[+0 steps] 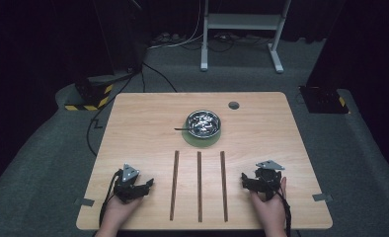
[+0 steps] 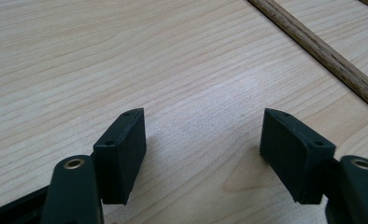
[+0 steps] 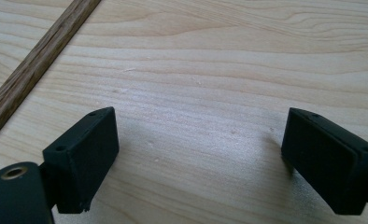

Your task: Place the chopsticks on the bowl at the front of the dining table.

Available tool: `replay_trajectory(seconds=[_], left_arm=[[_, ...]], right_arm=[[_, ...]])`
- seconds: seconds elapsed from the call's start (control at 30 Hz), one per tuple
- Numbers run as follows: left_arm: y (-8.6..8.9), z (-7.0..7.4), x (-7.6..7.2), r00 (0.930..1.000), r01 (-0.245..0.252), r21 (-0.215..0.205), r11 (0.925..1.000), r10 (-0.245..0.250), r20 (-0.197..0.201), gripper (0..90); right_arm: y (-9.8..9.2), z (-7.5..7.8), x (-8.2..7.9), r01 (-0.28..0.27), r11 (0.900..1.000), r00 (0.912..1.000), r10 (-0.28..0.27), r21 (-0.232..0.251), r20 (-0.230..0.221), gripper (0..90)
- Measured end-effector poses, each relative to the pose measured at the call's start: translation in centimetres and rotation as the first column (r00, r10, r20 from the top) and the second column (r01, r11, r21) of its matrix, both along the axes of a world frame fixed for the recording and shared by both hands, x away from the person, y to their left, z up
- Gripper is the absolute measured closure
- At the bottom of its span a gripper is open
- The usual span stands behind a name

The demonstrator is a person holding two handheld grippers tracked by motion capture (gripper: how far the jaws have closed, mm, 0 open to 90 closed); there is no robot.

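Note:
A shiny metal bowl [image 1: 203, 124] stands on a green round mat [image 1: 202, 139] at the table's middle back, with a dark utensil handle [image 1: 181, 129] sticking out to its left. My left gripper [image 1: 148, 183] rests on the wood near the front left, held by a hand. In the left gripper view its jaws [image 2: 203, 149] stand apart over bare wood: open and empty. My right gripper [image 1: 243, 178] lies near the front right in the other hand. Its jaws [image 3: 198, 158] are spread wide above bare wood with nothing between them.
Three dark wooden strips [image 1: 199, 185] run front to back across the light wooden table [image 1: 133, 128] between the two grippers. One strip [image 2: 327, 56] passes right of the left gripper, one strip [image 3: 32, 65] left of the right gripper. A round grommet [image 1: 233, 105] sits at the back.

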State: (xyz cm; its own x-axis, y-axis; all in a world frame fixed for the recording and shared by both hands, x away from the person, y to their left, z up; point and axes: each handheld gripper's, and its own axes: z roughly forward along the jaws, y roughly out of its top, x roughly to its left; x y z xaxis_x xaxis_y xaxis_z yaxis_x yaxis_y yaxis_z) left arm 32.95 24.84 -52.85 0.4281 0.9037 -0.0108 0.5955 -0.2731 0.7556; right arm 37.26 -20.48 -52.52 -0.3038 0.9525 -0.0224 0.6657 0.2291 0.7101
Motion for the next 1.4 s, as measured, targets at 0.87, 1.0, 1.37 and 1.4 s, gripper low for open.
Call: replay_trajectory(seconds=[0.87,1.0,1.37,1.4], left_arm=[[-0.12,-0.01,-0.11,1.0,0.006,0.006,1.0,-0.006,0.003,29.7],[-0.11,-0.01,-0.08,1.0,0.003,0.005,1.0,-0.003,0.0,28.7],[-0.14,-0.08,0.2,0.9984,-0.051,0.011,0.9987,0.051,-0.024,17.6],[-0.14,-0.08,0.25,0.9982,-0.054,0.013,0.9985,0.054,-0.026,14.1]], right_arm=[[-0.31,0.09,0.06,-0.037,0.999,0.9992,0.037,0.01,-0.017,9.9],[-0.27,0.02,0.13,-0.033,0.999,0.9995,0.033,0.006,-0.005,10.0],[-0.02,0.2,-0.18,-0.019,1.0,0.9998,0.019,0.003,-0.002,19.5],[0.08,0.32,-0.27,-0.018,1.0,0.9998,0.019,0.01,-0.011,22.2]])
